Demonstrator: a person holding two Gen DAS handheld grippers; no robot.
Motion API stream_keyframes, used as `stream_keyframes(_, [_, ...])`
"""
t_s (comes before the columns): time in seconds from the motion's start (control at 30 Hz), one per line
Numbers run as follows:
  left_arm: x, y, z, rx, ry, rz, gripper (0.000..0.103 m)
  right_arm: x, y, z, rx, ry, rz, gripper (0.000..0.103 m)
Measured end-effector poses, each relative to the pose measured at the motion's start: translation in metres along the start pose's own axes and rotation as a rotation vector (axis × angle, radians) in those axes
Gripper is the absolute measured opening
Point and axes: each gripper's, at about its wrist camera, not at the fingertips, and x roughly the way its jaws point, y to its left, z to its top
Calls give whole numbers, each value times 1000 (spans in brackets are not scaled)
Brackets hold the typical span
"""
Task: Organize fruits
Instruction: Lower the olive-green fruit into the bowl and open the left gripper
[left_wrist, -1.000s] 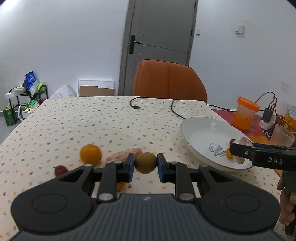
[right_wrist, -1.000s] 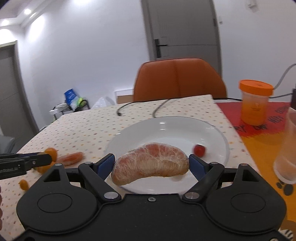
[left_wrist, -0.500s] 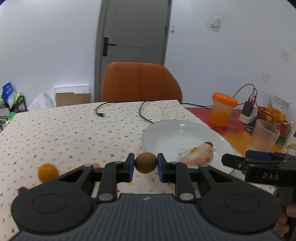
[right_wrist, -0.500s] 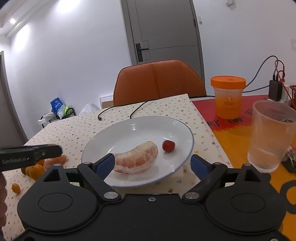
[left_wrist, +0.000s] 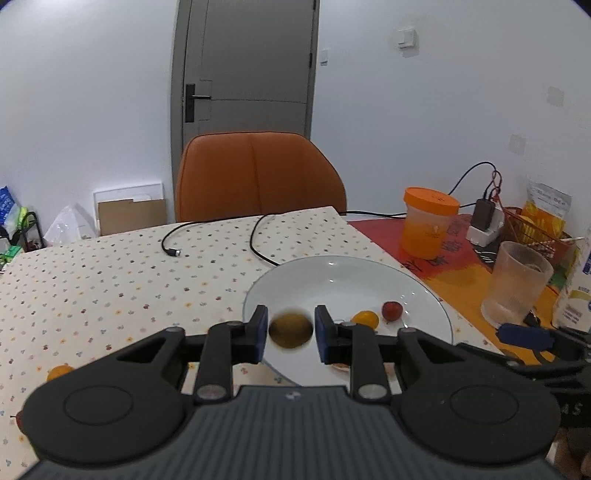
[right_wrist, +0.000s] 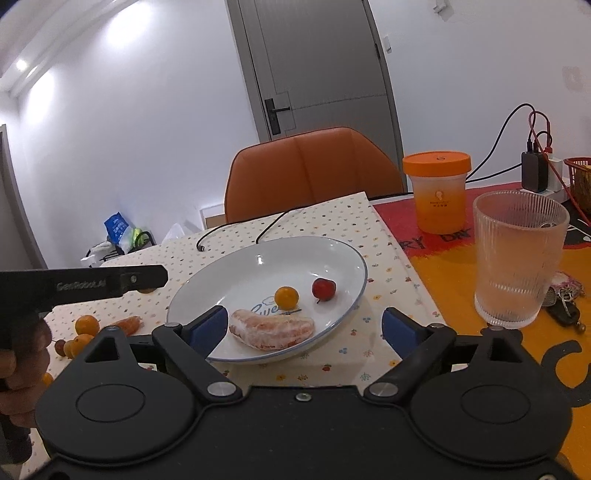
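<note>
- Left wrist view: the left gripper (left_wrist: 290, 329) is over the near rim of the white plate (left_wrist: 436, 302). A brown-green round fruit (left_wrist: 290, 329) sits between its blue pads, but small gaps show on both sides and its edge is blurred, so it is not possible to tell if the fruit is clamped or just let go.
- In the same view, a small yellow fruit (left_wrist: 365, 319) and a small red fruit (left_wrist: 392, 310) lie inside the plate, near each other. One orange fruit (left_wrist: 59, 372) lies on the dotted tablecloth (left_wrist: 110, 280) at the left.
- Right wrist view: the right gripper (right_wrist: 301, 328) is wide apart and holds nothing. A peeled pomelo segment (right_wrist: 271, 329) lies in the plate near the front rim.
- The round fruit looks light and firm, with smooth skin, so it probably rolls easily. A hold across its widest middle seems best.
- The pomelo segment looks soft and fragile; a gentle hold along its length seems safer.
</note>
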Motion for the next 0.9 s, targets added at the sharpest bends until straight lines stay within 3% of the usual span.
stream_keyframes(0.17, [-2, 5, -5, -8, 42, 25, 35, -4, 3, -3, 0, -12, 16, 95])
stream_keyframes(0.23, [-6, 8, -9, 5, 43, 41, 47, -3, 5, -3, 0, -8, 21, 95])
stream_keyframes(0.47, [-20, 28, -16, -7, 59, 98, 63, 0, 14, -5, 10, -5, 45, 97])
stream_keyframes(0.63, [-35, 48, -18, -32, 42, 119, 86, 2, 25, -4, -1, 1, 58, 99])
stream_keyframes(0.7, [-40, 56, -19, -41, 40, 138, 87, 3, 28, -4, -4, 3, 59, 103])
stream_keyframes(0.9, [-53, 75, -23, -64, 33, 184, 89, 4, 40, -2, -9, 1, 77, 103])
